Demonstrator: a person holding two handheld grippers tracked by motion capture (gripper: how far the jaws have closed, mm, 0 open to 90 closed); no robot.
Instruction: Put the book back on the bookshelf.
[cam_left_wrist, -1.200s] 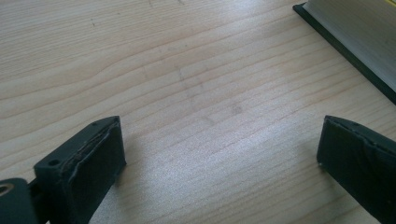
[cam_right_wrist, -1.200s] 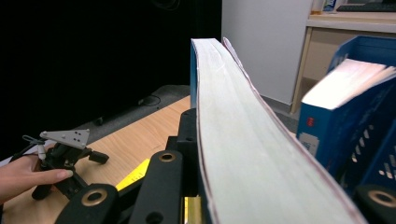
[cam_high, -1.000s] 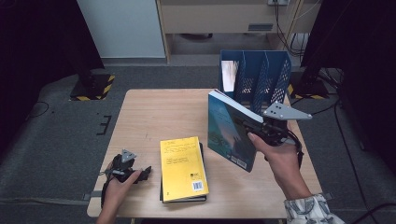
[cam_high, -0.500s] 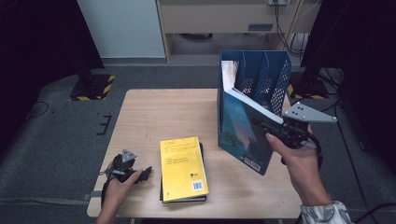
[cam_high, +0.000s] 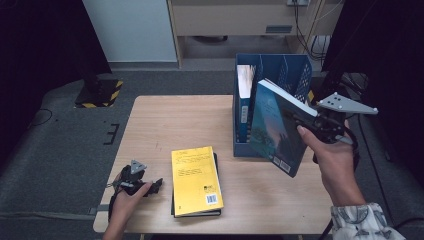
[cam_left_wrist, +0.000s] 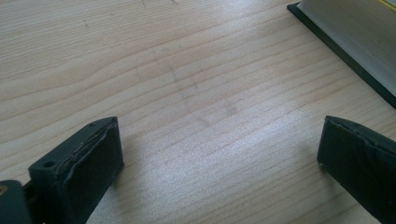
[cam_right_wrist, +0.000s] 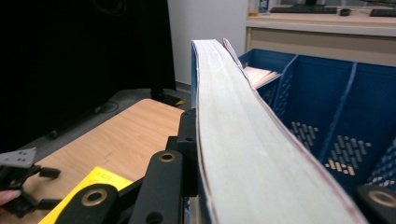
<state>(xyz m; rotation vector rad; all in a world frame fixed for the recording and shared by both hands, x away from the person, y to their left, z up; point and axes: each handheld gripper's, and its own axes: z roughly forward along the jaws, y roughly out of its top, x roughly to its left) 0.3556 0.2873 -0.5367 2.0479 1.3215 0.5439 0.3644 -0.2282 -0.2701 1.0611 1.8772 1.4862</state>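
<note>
On our table (cam_high: 165, 125), the blue file rack (cam_high: 295, 70) stands behind the teal book (cam_high: 272, 125) our right gripper (cam_high: 305, 122) pinches upright. Titles are unreadable. Our left gripper (cam_left_wrist: 219, 158) rests spread near the yellow book (cam_high: 196, 180); page edges (cam_right_wrist: 233, 140) face the right gripper view.

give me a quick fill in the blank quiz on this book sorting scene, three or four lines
1. The right gripper is shut on a ____ book.
2. The blue file rack already holds ____ book in its leftmost slot.
3. The book lying flat on the table has a ____ cover.
4. The left gripper has its jaws ____ over bare wood.

Missing words: teal; one; yellow; open
</note>
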